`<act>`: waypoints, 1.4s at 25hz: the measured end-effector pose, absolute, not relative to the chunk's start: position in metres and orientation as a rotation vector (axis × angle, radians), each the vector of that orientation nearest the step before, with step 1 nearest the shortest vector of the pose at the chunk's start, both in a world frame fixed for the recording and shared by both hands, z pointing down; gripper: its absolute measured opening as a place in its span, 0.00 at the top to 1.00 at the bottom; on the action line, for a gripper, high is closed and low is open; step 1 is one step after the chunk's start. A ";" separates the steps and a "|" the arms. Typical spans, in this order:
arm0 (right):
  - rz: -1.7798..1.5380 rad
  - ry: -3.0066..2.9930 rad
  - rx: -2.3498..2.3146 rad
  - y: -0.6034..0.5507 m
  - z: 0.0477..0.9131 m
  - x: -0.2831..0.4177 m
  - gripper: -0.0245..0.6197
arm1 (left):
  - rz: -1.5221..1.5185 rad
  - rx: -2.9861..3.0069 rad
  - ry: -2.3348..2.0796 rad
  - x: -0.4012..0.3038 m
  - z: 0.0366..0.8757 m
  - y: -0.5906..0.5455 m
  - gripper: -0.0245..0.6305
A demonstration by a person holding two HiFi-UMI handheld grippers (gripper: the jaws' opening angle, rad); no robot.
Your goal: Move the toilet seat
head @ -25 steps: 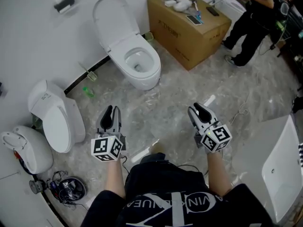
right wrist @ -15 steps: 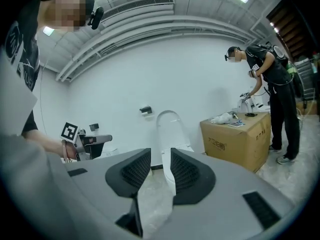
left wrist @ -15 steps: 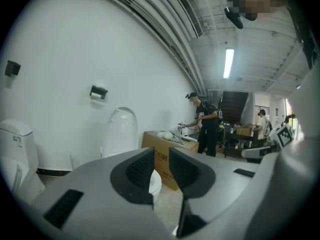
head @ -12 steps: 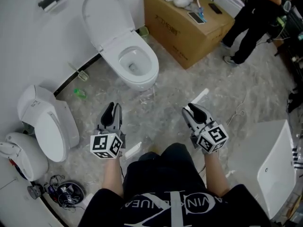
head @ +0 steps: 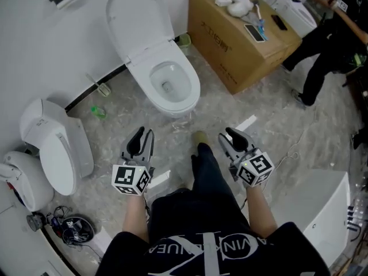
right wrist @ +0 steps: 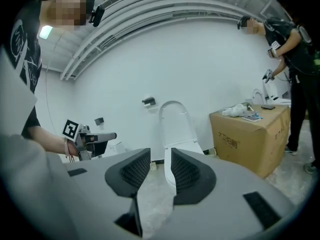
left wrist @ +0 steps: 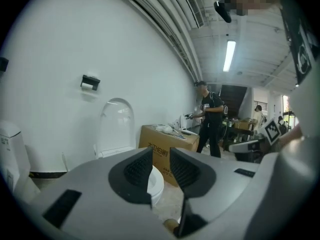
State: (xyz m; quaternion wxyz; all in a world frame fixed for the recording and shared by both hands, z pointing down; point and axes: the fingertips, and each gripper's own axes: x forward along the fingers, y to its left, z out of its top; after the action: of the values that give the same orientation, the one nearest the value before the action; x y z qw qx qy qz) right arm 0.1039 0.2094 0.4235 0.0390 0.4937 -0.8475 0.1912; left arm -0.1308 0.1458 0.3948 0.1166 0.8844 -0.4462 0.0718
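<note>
A white toilet [head: 169,85] stands against the far wall with its cover [head: 138,19] raised upright. Both grippers are held in the air short of it, apart from it, and point toward it. My left gripper [head: 140,142] is open with nothing between its pads; its jaws have just been opening. My right gripper [head: 233,140] is also open and empty, and its jaws have just been opening too. The left gripper view shows the raised cover [left wrist: 117,126] beyond the left gripper [left wrist: 161,166]. In the right gripper view the cover [right wrist: 175,121] rises behind the right gripper [right wrist: 161,166].
A cardboard box [head: 241,33] with small items on top stands right of the toilet. Detached white toilet parts [head: 57,148] lean at the left wall, cables [head: 72,229] below them. A person in black [head: 339,33] works at the far right. A white fixture [head: 328,211] lies at lower right.
The wearer has stepped toward the toilet; one leg and shoe now reach forward between the grippers. Both grippers have moved closer to the bowl and a little lower.
</note>
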 end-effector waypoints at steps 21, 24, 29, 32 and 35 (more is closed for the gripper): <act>0.816 -2.507 0.739 0.006 0.559 0.105 0.73 | 0.340 2.097 -1.492 -0.084 0.522 -0.006 0.80; 0.830 -2.488 0.669 -0.006 0.585 0.101 0.73 | 0.359 2.055 -1.508 -0.083 0.547 -0.019 0.80; 0.826 -2.443 0.618 -0.017 0.630 0.099 0.73 | 0.384 1.988 -1.521 -0.078 0.587 -0.027 0.80; 0.824 -2.401 0.616 -0.023 0.659 0.102 0.73 | 0.403 1.955 -1.503 -0.072 0.615 -0.026 0.80; 0.827 -2.352 0.613 -0.026 0.687 0.105 0.72 | 0.425 1.922 -1.480 -0.068 0.645 -0.022 0.79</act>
State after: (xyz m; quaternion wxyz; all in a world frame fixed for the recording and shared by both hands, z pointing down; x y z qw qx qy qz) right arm 0.1046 -0.0262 0.6871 0.2832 0.2291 -0.8786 0.3089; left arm -0.0679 -0.0219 0.6450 0.3331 0.7358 -0.5667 0.1628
